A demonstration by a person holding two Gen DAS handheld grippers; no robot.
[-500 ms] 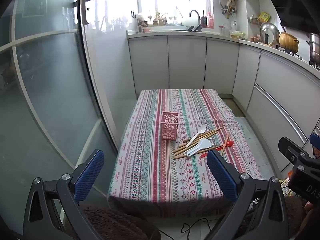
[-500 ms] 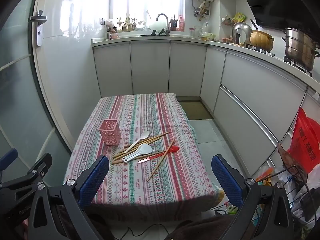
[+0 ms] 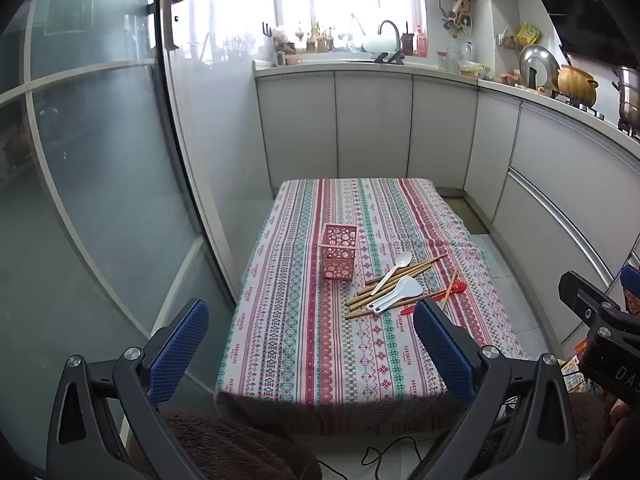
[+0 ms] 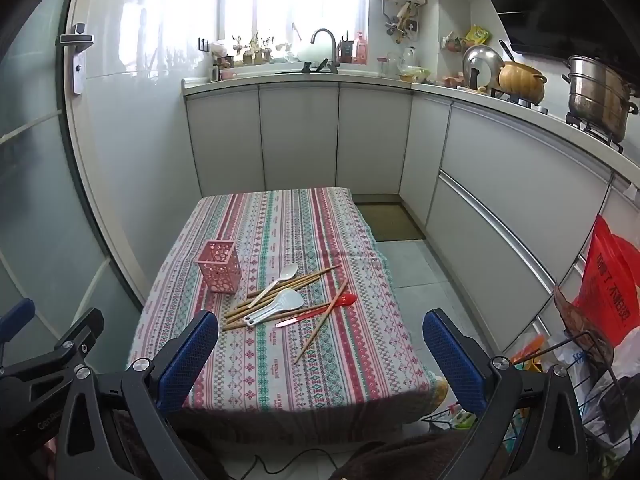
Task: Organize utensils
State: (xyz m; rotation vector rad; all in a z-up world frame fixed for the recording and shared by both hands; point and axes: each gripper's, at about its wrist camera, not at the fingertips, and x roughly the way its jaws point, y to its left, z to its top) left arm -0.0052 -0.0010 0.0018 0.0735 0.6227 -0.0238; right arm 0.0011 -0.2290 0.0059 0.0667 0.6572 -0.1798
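Both grippers, left (image 3: pixel 310 354) and right (image 4: pixel 320 360), are hovering near the table's close edge, tilting downward, jaws gaping wide, empty. Wooden chopsticks (image 4: pixel 280 294) and white plastic spoons (image 4: pixel 276 308) are lying right of the pink perforated square holder (image 4: pixel 219 266) on the striped tablecloth (image 4: pixel 288 224).

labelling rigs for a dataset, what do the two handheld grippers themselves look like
Both match: the left gripper and right gripper have black angular frames with silver pivot bolts, and jaws faced with blue dimple-textured pads. White lettering, partly cut off, marks the black bodies. No sleeves or gripper cables can be made out.
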